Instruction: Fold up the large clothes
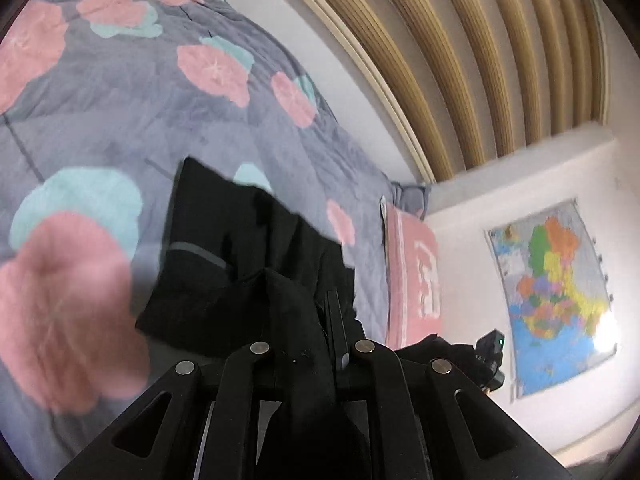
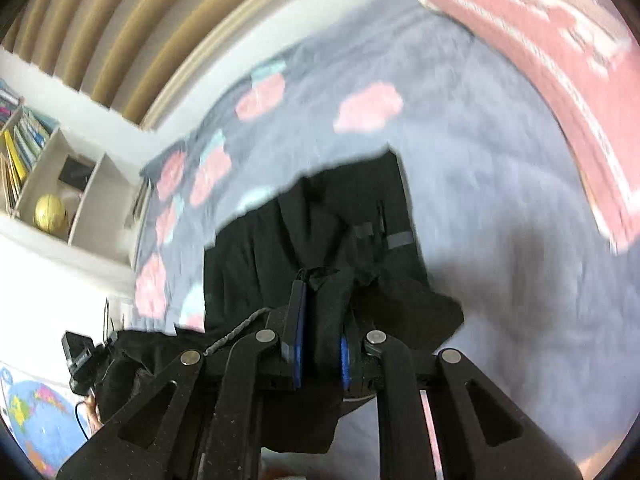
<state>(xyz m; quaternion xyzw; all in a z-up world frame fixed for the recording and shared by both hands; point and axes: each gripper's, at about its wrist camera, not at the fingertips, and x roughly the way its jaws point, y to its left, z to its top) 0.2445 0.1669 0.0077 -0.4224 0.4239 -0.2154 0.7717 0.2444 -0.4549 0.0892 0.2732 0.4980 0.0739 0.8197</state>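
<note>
A black garment point(image 1: 224, 248) with a grey stripe hangs and drapes over a bed with a grey quilt point(image 1: 132, 120) printed with pink and teal flowers. My left gripper point(image 1: 316, 304) is shut on a bunched fold of the black cloth, which hides most of its fingers. In the right wrist view the same garment point(image 2: 256, 256) stretches forward, and my right gripper point(image 2: 320, 280) is shut on its edge, with cloth pinched between the fingers. The other gripper shows small at the left edge of the right wrist view point(image 2: 80, 360) and at the right of the left wrist view point(image 1: 490, 360).
A pink pillow point(image 1: 416, 276) lies at the bed's head, also seen in the right wrist view point(image 2: 560, 60). A slatted wooden headboard wall point(image 1: 460, 60) runs behind. A map poster point(image 1: 556, 292) hangs on the white wall. A white bookshelf point(image 2: 48, 176) holds books and a gold globe.
</note>
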